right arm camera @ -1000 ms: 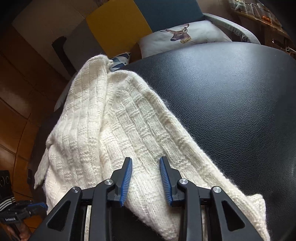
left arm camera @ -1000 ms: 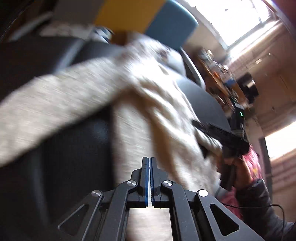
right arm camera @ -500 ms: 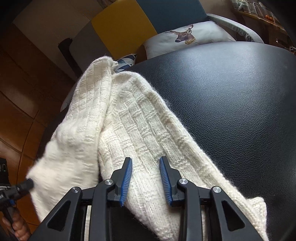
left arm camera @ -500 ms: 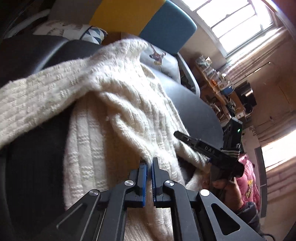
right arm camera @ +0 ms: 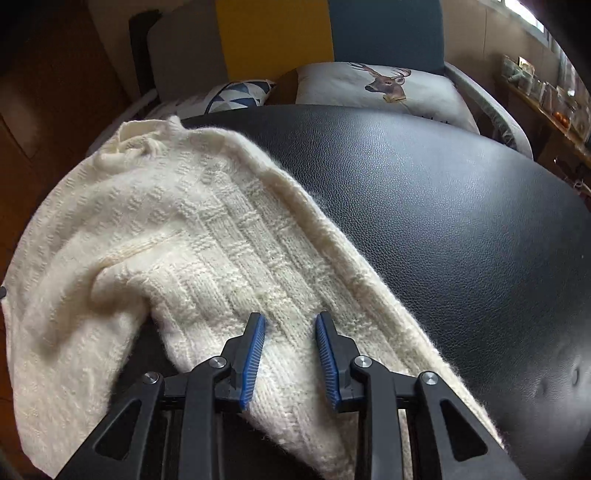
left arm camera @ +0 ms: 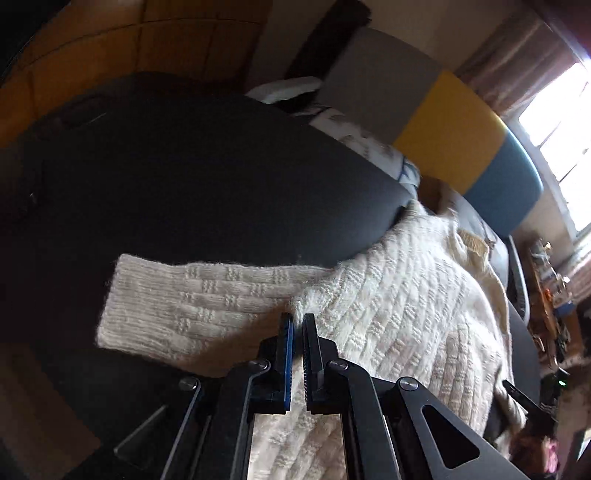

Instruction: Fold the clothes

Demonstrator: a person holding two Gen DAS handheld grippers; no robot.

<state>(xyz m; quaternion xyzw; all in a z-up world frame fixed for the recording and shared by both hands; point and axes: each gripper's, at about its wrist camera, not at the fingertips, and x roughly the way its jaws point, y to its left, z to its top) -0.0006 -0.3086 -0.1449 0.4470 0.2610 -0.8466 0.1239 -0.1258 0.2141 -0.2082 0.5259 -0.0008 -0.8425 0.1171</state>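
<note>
A cream knit sweater (left arm camera: 399,306) lies on a black leather table top (left arm camera: 192,166), one sleeve (left arm camera: 173,302) stretched flat to the left. My left gripper (left arm camera: 297,320) is shut on a small fold of knit where that sleeve meets the body. In the right wrist view the sweater (right arm camera: 166,221) runs diagonally over the table (right arm camera: 443,221). My right gripper (right arm camera: 290,332) hangs over its near end with jaws apart, the knit lying flat under and between the fingers, not pinched. The right gripper's black body (left arm camera: 528,406) shows at the lower right of the left wrist view.
Behind the table stands a sofa with grey, yellow (right arm camera: 273,33) and blue back panels. A deer cushion (right arm camera: 384,85) and a blue-triangle cushion (right arm camera: 240,94) lie on it. A cluttered shelf (right arm camera: 546,99) runs at the right. A bright window (left arm camera: 554,110) is beyond.
My left gripper took hold of a fold of knit and swung sideways with it, turning as it went; the sleeve now lies spread on the table. The right gripper barely moved.
</note>
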